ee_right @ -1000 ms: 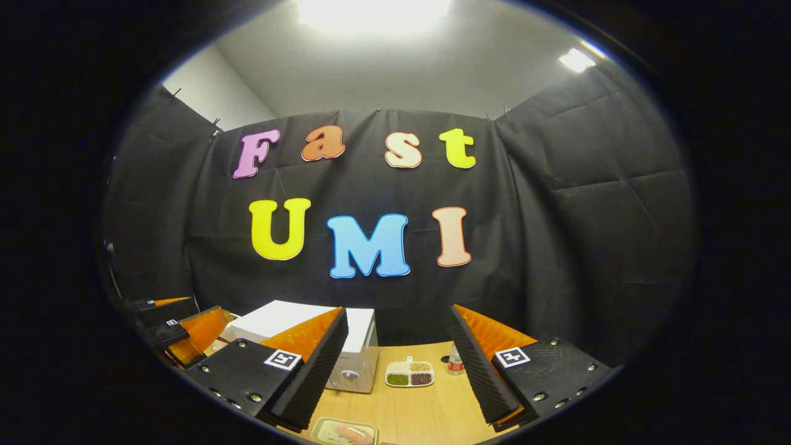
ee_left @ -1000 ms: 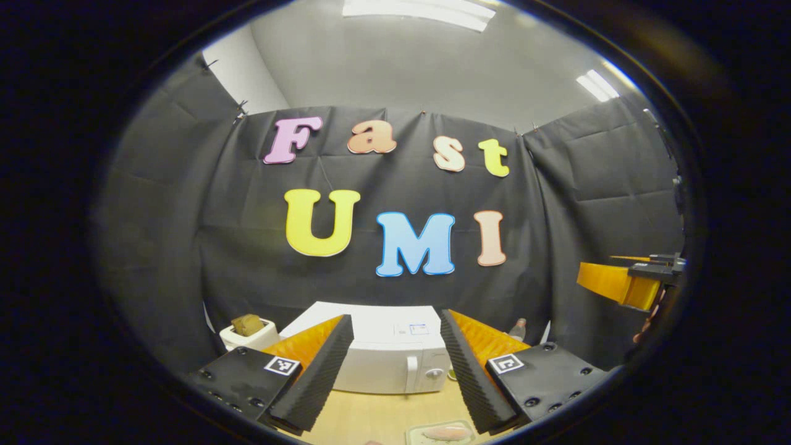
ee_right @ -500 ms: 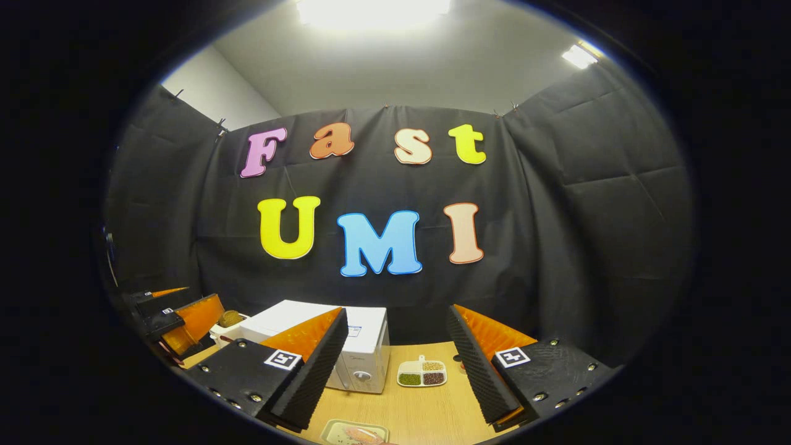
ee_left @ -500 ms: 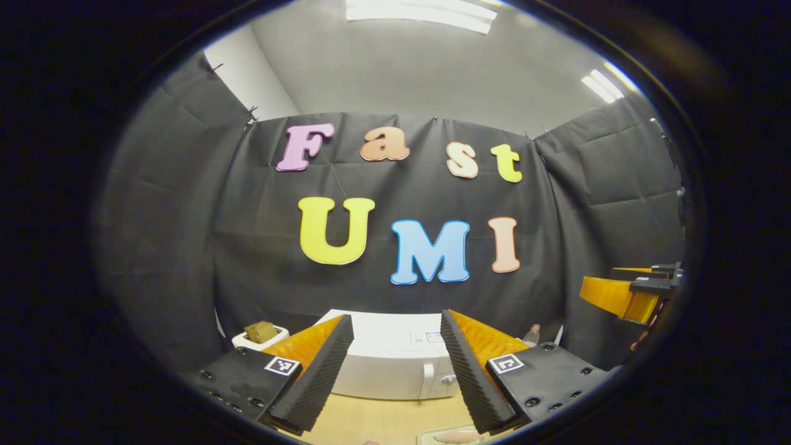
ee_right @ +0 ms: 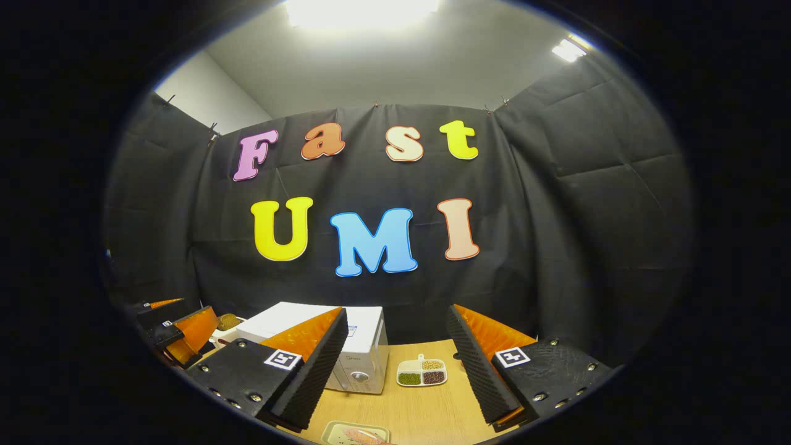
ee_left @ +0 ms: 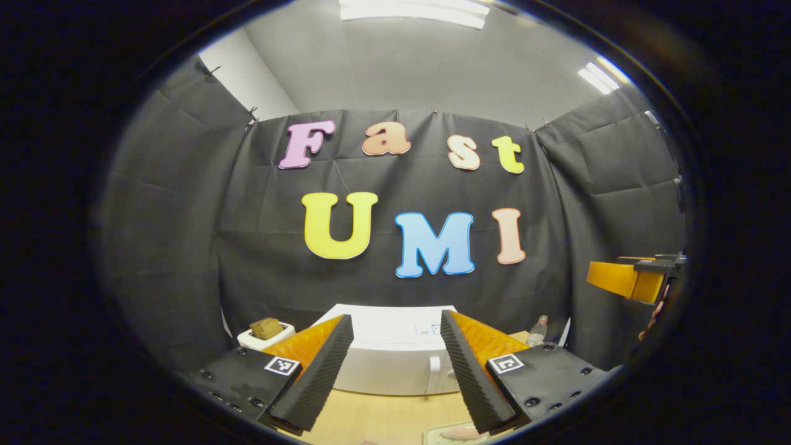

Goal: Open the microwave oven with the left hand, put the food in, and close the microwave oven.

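The microwave (ee_left: pixel 395 364), door shut, has slid a little rightward between my released, empty left claw (ee_left: pixel 395 377), so I'm only lining up on its handle (ee_left: pixel 434 372); the food tray (ee_right: pixel 355 432) waits before it, my right claw (ee_right: pixel 398 371) gaping empty.

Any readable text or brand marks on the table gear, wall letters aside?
None readable.
Sticker on microwave top: too small.
Mark on microwave front: blurred.
Bottle label: too small.
Square markers on left claw and right claw: coded patterns, no words.
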The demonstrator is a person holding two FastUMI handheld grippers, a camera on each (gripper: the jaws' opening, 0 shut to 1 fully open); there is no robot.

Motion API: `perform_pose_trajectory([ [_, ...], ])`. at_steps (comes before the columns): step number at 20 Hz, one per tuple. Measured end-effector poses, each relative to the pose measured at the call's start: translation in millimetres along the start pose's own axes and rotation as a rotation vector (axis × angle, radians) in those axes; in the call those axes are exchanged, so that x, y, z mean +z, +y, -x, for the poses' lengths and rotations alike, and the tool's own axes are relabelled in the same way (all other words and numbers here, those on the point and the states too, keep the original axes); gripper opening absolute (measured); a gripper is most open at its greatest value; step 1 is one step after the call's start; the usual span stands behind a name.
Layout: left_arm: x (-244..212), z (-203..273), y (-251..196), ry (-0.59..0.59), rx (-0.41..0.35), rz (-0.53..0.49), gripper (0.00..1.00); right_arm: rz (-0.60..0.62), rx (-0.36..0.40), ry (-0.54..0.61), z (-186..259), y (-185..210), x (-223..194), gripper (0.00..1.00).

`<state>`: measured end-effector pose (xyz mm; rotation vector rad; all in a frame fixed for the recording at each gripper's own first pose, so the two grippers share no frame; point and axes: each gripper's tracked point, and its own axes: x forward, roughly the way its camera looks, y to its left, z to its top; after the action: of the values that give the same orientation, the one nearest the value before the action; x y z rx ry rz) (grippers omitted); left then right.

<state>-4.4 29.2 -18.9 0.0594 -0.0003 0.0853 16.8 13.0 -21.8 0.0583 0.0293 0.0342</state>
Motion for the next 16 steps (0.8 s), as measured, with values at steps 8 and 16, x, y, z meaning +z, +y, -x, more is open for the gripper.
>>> perform_pose_trajectory([
  [8, -44.7, -23.1, -29.6, 0.009, -0.037, -0.018, 0.93, 0.017, 0.004, 0.029, -5.7, -9.7, -10.8, 0.98],
  [16, -120.4, -91.3, -72.9, 0.029, -0.127, -0.016, 0.93, 0.056, -0.052, 0.099, 6.1, -29.5, -28.6, 0.98],
])
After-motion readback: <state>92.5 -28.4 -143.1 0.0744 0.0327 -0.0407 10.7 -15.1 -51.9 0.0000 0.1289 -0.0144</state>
